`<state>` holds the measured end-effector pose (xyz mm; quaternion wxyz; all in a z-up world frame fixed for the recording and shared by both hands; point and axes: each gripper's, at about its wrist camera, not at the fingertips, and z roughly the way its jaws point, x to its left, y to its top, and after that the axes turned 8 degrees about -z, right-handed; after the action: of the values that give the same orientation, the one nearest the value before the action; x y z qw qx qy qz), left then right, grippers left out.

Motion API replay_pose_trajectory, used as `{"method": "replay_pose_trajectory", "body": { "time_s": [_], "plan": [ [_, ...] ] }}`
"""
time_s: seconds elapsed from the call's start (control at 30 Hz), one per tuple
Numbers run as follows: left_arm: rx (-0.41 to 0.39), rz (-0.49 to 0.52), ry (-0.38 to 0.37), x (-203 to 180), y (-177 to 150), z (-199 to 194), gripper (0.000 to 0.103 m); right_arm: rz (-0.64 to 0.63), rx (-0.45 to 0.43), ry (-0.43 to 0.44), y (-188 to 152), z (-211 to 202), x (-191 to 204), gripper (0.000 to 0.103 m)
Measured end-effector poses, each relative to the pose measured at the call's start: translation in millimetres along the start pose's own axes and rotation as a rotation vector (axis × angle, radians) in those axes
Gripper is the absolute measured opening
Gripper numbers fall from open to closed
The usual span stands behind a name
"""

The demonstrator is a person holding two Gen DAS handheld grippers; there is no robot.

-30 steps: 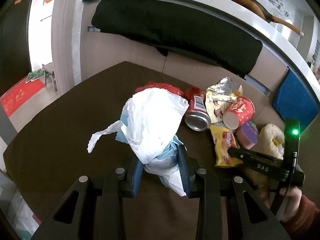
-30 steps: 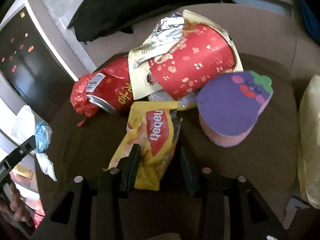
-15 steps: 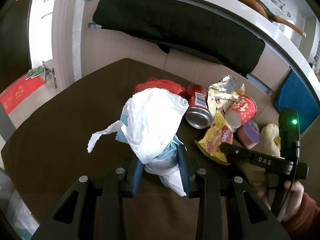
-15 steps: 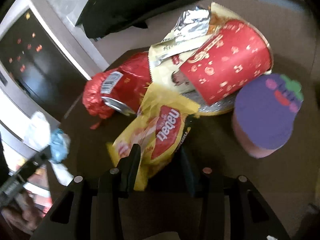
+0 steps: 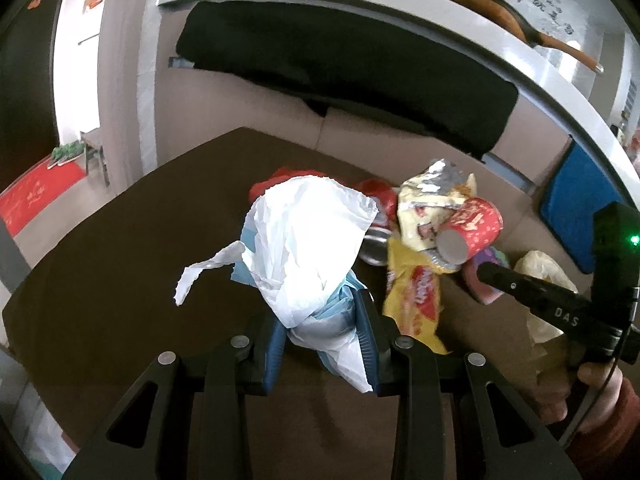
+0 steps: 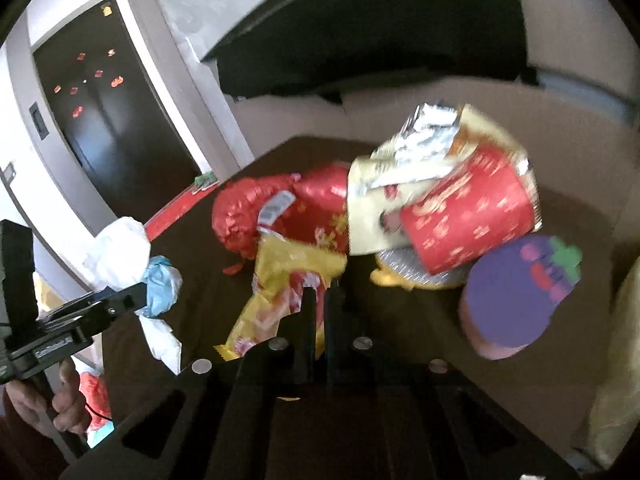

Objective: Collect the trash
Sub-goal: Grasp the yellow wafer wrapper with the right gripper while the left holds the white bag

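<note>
We're pinching the light, crinkly yellow snack wrapper [image 6: 280, 292] by its near end in the closed right gripper [image 6: 320, 300] above the brown table [image 5: 120, 260], left gripper [image 5: 320, 320] clamping the soft white bag [image 5: 308, 240].

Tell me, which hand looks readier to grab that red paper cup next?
Neither is free. The right tool is nearer the cup but pinches a yellow wrapper; the left tool clamps the white bag.

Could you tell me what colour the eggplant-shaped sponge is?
The sponge is purple with a green stalk; the right wrist view shows it best.
</note>
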<state>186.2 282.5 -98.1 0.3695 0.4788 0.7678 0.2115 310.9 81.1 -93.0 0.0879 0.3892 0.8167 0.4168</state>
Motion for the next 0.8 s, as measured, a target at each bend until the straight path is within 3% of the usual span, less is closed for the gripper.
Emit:
{"method": "replay_pose_trajectory", "body": {
  "time_s": [0.13, 0.2, 0.23, 0.27, 0.43, 0.57, 0.8],
  "plan": [
    [-0.028, 0.003, -0.004, -9.7, 4.7, -6.9, 0.034, 0.038, 0.043, 0.061, -0.2, -5.4, -7.4, 0.010],
    [-0.043, 0.004, 0.007, -9.2, 5.3, -11.6, 0.034, 0.045, 0.071, 0.076, -1.9, 1.7, -4.5, 0.023],
    [-0.047, 0.002, 0.012, -7.9, 5.1, -13.1, 0.034, 0.044, 0.078, 0.081, -4.8, 1.9, -3.5, 0.038],
    [-0.049, -0.002, 0.021, -5.2, 4.8, -14.7, 0.034, 0.048, 0.079, 0.085, -6.4, 4.2, -1.2, 0.041],
    [-0.051, -0.038, 0.048, 16.0, 4.1, -20.2, 0.034, 0.126, 0.106, 0.048, -10.6, 27.4, 1.1, 0.043],
    [-0.055, -0.062, 0.052, 31.2, 3.9, -21.8, 0.034, 0.193, 0.158, 0.069, -11.1, 56.3, 1.8, 0.043],
    [-0.048, -0.094, 0.057, 52.2, 1.0, -20.4, 0.034, 0.027, 0.204, -0.051, -7.3, 83.6, 42.3, 0.044]
  ]
}}
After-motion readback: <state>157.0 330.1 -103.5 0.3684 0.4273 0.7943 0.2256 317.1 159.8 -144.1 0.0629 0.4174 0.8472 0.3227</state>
